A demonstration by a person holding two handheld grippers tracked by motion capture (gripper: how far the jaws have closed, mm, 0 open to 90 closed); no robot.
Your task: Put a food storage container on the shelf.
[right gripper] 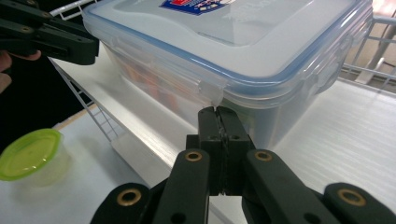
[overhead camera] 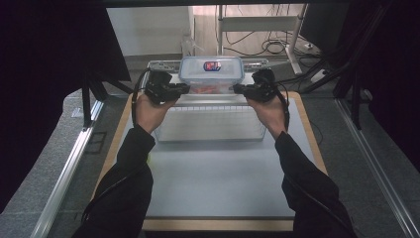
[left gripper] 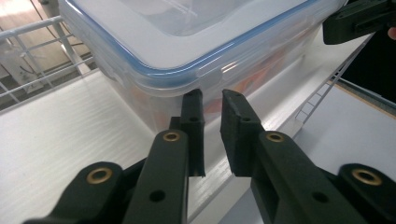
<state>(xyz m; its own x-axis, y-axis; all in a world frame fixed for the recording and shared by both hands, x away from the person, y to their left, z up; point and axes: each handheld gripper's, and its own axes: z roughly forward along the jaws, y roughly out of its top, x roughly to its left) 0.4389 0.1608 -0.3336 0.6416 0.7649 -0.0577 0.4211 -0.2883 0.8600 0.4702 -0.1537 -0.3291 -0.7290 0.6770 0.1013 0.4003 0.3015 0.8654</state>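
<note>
A clear plastic box (overhead camera: 210, 74) with a blue-sealed lid and something orange-red inside stands on a white wire-edged shelf (overhead camera: 213, 124) at the far side of the table. My left gripper (overhead camera: 185, 88) points at the box's left end. In the left gripper view its jaws (left gripper: 212, 112) stand a narrow gap apart just below the lid's side flap (left gripper: 208, 79), with nothing between them. My right gripper (overhead camera: 236, 88) is at the box's right end. Its jaws (right gripper: 217, 112) are pressed together, their tips touching the lower edge of the lid flap (right gripper: 214, 93) on the box (right gripper: 243, 46).
A small tub with a green lid (right gripper: 30, 154) sits on the grey table mat (overhead camera: 218, 183) below the shelf. Wire railing (left gripper: 28, 60) runs behind the box. Cables and metal frame legs (overhead camera: 297, 34) lie on the floor beyond the table.
</note>
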